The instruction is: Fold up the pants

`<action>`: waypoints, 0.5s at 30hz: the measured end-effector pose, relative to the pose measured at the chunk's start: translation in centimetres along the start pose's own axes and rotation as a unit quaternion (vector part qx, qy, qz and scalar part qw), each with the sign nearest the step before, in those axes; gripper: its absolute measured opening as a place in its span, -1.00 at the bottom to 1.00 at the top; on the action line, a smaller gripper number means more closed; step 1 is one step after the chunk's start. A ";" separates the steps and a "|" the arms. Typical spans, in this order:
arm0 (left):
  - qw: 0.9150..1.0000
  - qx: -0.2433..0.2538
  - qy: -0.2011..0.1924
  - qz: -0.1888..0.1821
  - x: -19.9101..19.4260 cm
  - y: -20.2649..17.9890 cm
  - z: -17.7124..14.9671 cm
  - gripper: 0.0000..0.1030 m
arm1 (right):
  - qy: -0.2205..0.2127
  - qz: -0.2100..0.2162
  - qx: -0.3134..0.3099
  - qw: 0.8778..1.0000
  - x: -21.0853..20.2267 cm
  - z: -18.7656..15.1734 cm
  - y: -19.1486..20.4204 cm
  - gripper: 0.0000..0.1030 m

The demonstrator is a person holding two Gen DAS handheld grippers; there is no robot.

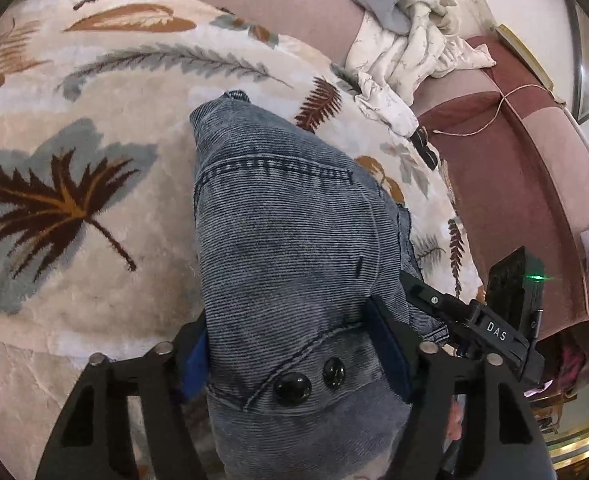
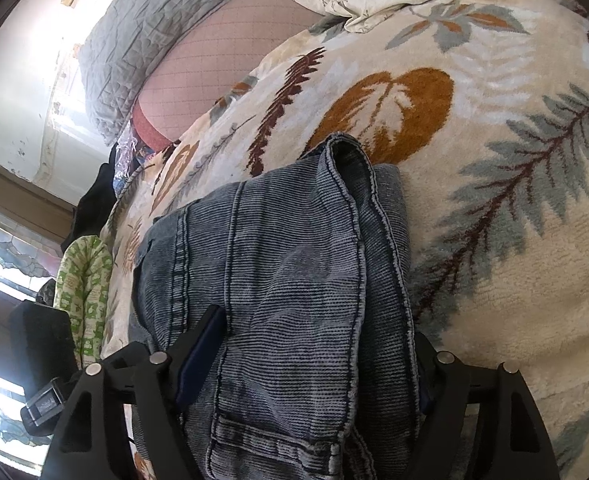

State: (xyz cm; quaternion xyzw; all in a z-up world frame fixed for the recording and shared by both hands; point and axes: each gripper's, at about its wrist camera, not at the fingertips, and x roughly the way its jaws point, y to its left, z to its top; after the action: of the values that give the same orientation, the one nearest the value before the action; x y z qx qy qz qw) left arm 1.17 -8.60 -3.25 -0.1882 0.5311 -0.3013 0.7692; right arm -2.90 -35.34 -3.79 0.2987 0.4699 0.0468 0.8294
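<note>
With the pants [image 1: 290, 240] bunched in thick layers on the leaf-patterned blanket [image 1: 74, 128], the left gripper [image 1: 294, 360] and right gripper [image 2: 314, 364] each clamp a wad of denim, seemingly mid-fold, so next comes laying it flat on the blanket.

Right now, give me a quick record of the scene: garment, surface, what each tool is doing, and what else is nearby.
garment: denim pants, bunched in layers, two dark buttons showing
surface: leaf-print blanket
left tool: fingers on either side of the pants at the buttons
right tool: fingers on either side of the folded layers
nearby: white floral cloth, grey quilt
</note>
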 end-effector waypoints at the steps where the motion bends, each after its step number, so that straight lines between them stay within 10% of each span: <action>1: 1.000 0.007 -0.003 0.004 -0.2 -0.3 0.0 0.27 | -0.001 0.001 -0.002 1.000 -0.1 0.0 0.1 0.44; 15: 0.997 0.045 -0.043 0.042 -4.2 -1.2 0.2 0.09 | -0.011 0.039 -0.046 0.998 -0.7 -0.8 3.9 0.20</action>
State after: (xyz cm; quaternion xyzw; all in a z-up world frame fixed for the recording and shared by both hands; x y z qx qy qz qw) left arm -0.01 -6.71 0.52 -0.1434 0.4906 -0.2837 0.8113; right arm -3.13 -32.05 -1.40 0.2791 0.4459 0.0976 0.8448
